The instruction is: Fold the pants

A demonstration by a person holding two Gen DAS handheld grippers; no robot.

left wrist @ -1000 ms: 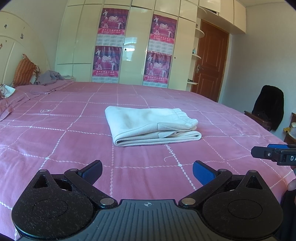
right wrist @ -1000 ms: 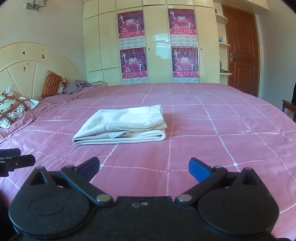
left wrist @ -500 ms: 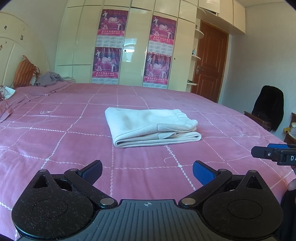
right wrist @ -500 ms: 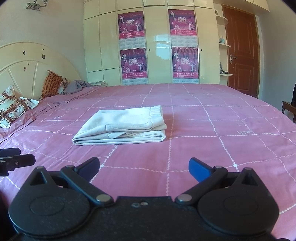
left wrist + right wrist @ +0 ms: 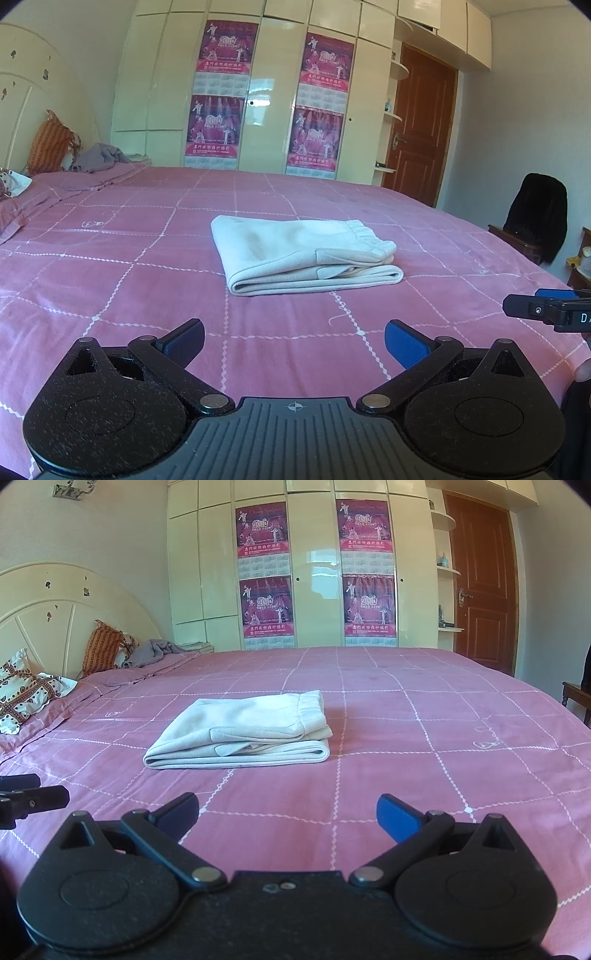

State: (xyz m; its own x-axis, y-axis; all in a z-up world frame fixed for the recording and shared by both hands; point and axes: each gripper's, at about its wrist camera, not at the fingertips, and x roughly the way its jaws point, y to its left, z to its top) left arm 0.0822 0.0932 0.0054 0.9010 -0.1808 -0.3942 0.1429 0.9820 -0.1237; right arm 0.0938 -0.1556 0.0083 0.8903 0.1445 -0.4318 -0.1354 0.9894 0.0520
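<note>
Bedroom. A wide bed [image 5: 110,295] under a pink cover with a white stitched grid fills the near and middle ground in both wrist views. At far left a cream arched headboard [image 5: 55,620], an orange striped cushion [image 5: 101,650], a patterned pillow [image 5: 26,694] and a crumpled grey cloth [image 5: 155,651]. Along the far wall stands a cream wardrobe [image 5: 314,590] carrying four magenta calendar posters [image 5: 264,530]; "2010" reads clearly on them, the smaller lines of script too fine to make out. A brown panel door [image 5: 480,590] stands at far right, and in the left wrist view a dark garment [image 5: 535,218] hangs over a chair at the right edge. The pants [image 5: 303,254], pale cream, lie folded into a flat stack near the middle of the bed, elastic waistband toward the right, folded edge toward the near side. The left gripper [image 5: 294,341] is held low over the near edge of the bed, level, aimed at the pants, jaws spread wide with nothing between the blue pads. The right gripper [image 5: 287,812] sits alongside in the same pose, jaws likewise released and empty, well short of the pants. Its side shows at the right edge of the left view with a white letter "D", possibly followed by "A", cut off by the frame.
</note>
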